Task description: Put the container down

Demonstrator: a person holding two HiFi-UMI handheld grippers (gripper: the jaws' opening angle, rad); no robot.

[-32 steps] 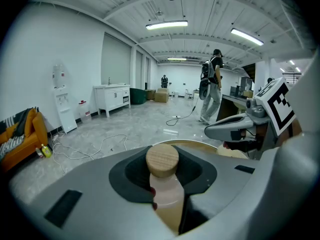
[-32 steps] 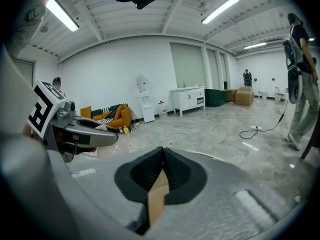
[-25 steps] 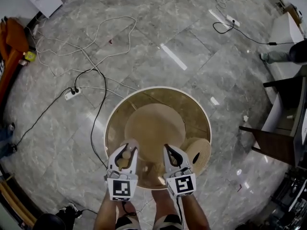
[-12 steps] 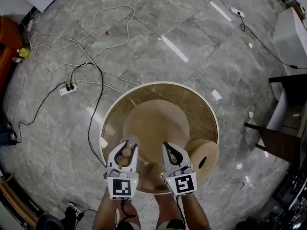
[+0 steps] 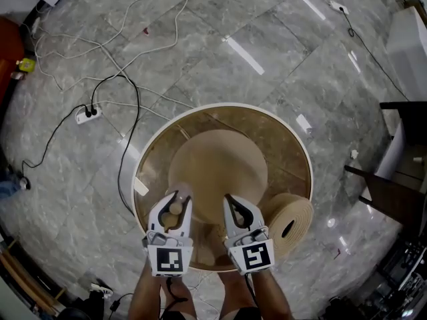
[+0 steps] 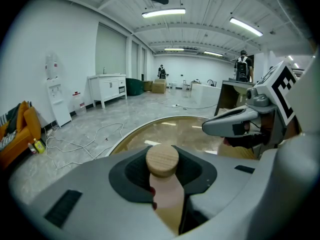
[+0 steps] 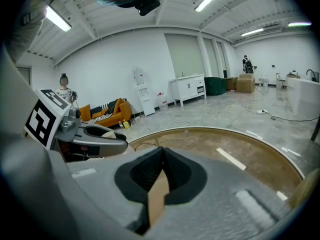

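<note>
The container (image 6: 163, 176) is a small bottle with a pale pink-brown body and a round cap of light wood on top. It stands upright, with the flat top of the cap facing up. It is not on anything. It is up in the air, held between the two dark pads of the left gripper (image 5: 178, 197), which press on it from both sides just under the cap. The body hangs down below the pads. Seen from above, the container (image 5: 175, 207) is over the near left part of the round glass table (image 5: 223, 105), close to its near edge.
</note>
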